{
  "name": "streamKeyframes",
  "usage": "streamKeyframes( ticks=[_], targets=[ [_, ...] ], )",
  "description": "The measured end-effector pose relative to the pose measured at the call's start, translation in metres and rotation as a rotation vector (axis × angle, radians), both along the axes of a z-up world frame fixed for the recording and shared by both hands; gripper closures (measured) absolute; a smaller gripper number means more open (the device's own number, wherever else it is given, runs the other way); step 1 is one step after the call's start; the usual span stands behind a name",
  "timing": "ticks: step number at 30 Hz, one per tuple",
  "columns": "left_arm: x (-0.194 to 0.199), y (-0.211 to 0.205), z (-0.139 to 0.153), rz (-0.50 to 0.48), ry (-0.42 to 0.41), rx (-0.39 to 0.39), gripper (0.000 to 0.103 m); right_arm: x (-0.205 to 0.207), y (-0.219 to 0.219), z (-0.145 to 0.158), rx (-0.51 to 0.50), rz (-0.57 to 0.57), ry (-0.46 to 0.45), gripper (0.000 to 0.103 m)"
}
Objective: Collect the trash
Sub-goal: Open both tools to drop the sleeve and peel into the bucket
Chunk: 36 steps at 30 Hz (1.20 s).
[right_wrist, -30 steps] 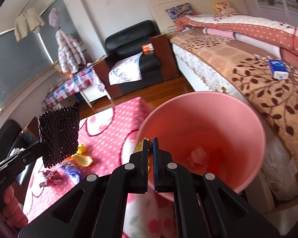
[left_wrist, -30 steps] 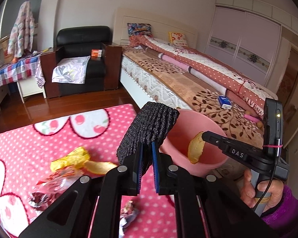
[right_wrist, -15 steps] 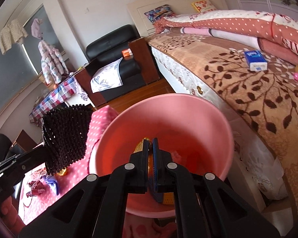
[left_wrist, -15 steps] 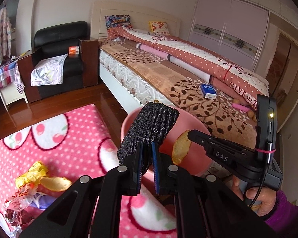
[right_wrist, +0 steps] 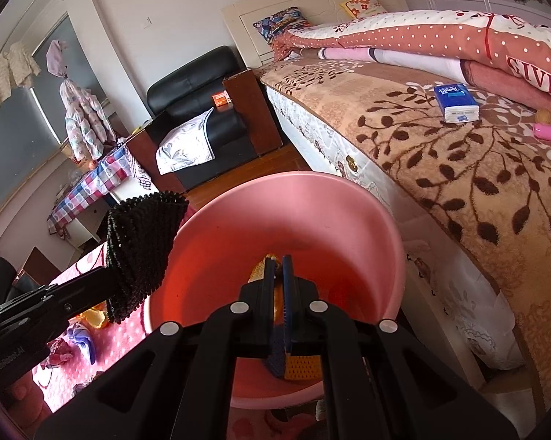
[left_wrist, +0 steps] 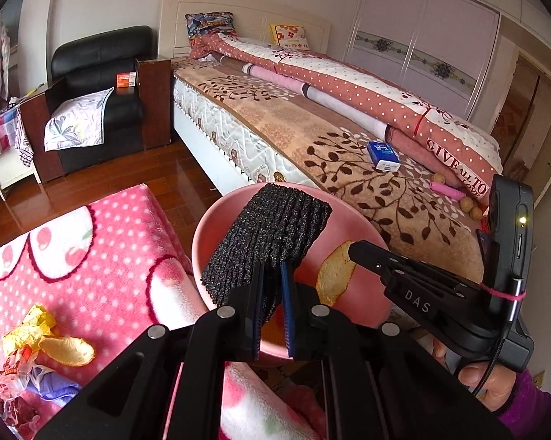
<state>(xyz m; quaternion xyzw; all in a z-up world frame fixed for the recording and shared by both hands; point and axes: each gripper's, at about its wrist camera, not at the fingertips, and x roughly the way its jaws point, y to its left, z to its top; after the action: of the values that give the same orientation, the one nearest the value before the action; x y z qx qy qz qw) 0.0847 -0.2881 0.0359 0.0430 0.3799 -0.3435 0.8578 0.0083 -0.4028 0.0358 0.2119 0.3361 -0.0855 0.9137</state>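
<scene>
The right hand-held gripper [right_wrist: 278, 275] was clamped on a piece of peel [left_wrist: 333, 273] over the pink bin [right_wrist: 349, 198], while the left hand-held gripper [left_wrist: 272, 286] pinched a black knitted cloth [left_wrist: 268, 234] at the rim. This looked like the drop-off step: next, the right jaws should open, then go to the wrappers [left_wrist: 29, 333] on the table [left_wrist: 103, 256].

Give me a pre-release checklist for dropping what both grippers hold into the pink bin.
1. Left gripper shut on the black mesh pad: ok.
2. Right gripper shut on the yellowish peel: ok.
3. Peel over the pink bin opening: ok.
4. Mesh pad over the opening: it overlaps the near rim in both views; cannot tell.
5. Room in the bin: ok, floor mostly bare.
6. Table trash all collected: not ok, wrappers and another peel remain on the pink blanket.
</scene>
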Motion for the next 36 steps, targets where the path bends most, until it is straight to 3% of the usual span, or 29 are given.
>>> streamKeyframes(
  ticks=[6, 11, 18, 36],
  targets=[
    [0.002, -0.004, -0.001, 0.006, 0.001, 0.002, 0.092, 0.000, -0.003, -0.003, 0.020, 0.007, 0.011, 0.098],
    [0.005, -0.002, -0.001, 0.024, 0.007, -0.002, 0.075, -0.001, -0.003, -0.004, 0.034, -0.003, 0.022, 0.097],
    [0.002, 0.002, 0.001, 0.027, 0.003, -0.001, 0.068, -0.003, -0.001, -0.003, 0.046, 0.000, 0.017, 0.083],
    [-0.023, 0.037, 0.023, 0.082, -0.028, -0.032, 0.063, -0.017, 0.024, 0.019, 0.012, 0.048, -0.036, 0.079]
  ],
)
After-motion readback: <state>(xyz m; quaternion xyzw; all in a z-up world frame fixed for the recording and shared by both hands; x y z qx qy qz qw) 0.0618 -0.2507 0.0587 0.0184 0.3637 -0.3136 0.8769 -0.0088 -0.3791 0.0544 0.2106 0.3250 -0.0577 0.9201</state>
